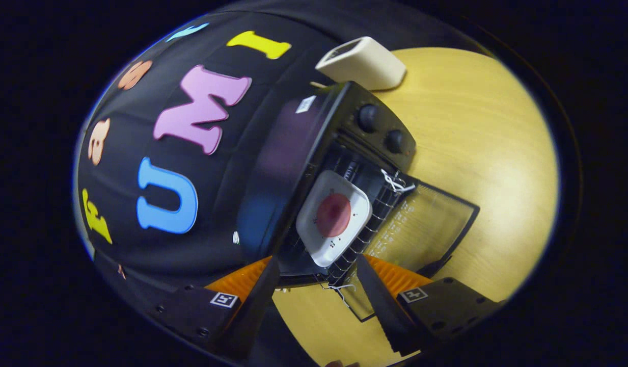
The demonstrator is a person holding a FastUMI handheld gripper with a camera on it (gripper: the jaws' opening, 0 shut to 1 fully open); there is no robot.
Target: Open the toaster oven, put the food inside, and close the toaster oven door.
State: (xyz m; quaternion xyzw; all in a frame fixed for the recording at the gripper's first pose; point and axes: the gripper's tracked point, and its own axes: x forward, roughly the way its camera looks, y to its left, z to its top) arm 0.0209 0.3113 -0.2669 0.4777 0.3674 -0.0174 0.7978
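Tongs (314, 275) released, nothing between fingers. Toaster oven (344, 168) just ahead at frame centre, camera rolled. White plate with red food (334, 216) already on wire rack inside. Glass door (426, 229) dropped open, lying right of plate over tabletop (497, 153); free edge lower right, open room beyond. Closing judged next.

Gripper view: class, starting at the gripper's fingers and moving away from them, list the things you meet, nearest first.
Open gripper, holding nothing → white square plate with a round red food piece on the oven's wire rack → two black round knobs on the black toaster oven → cream rectangular box on the wooden table.
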